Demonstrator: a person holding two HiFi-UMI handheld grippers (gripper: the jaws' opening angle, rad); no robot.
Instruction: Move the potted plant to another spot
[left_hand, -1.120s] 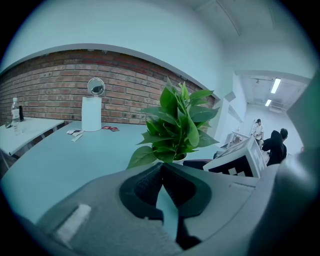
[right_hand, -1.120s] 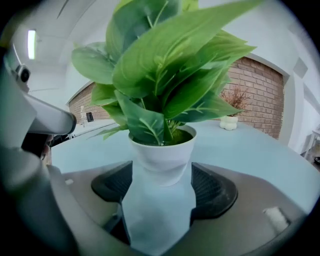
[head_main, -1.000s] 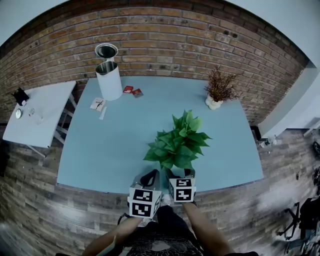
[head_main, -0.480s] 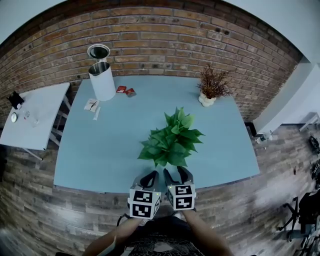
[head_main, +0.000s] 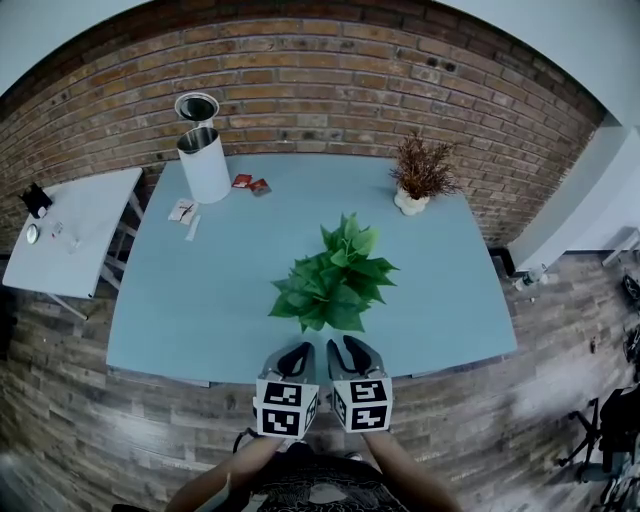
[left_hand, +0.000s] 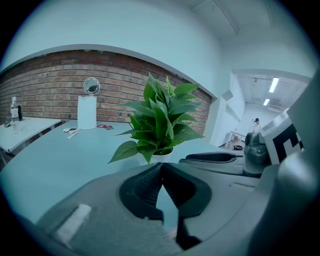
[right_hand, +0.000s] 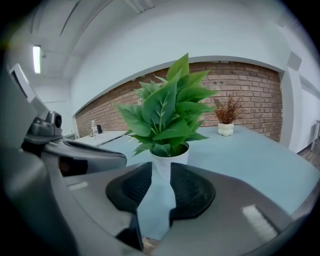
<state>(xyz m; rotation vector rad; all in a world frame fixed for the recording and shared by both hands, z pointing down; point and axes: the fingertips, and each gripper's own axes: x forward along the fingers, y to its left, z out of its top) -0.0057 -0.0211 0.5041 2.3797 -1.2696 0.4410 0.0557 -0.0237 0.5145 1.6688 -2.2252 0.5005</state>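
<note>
Far left on the worktop (head_main: 200, 300): a white bin (head_main: 205, 165). Near edge, left of centre: left gripper (head_main: 296, 352), jaws pressed together at the tips, nothing in them. Just beyond, near the middle of the worktop: the potted plant (head_main: 333, 283), upright, leaves hiding the pot from above. Close beside the left one: right gripper (head_main: 350, 348), jaws narrowly apart and closing, nothing between them; small white pot (right_hand: 169, 161) just past the tips, untouched. Far right: a dried plant (head_main: 420, 172).

Probably light but top-heavy; leaves soft, no good for gripping. Best taken by the stiff pot wall, low down, squeezed firmly since likely smooth and slippery, kept upright.
</note>
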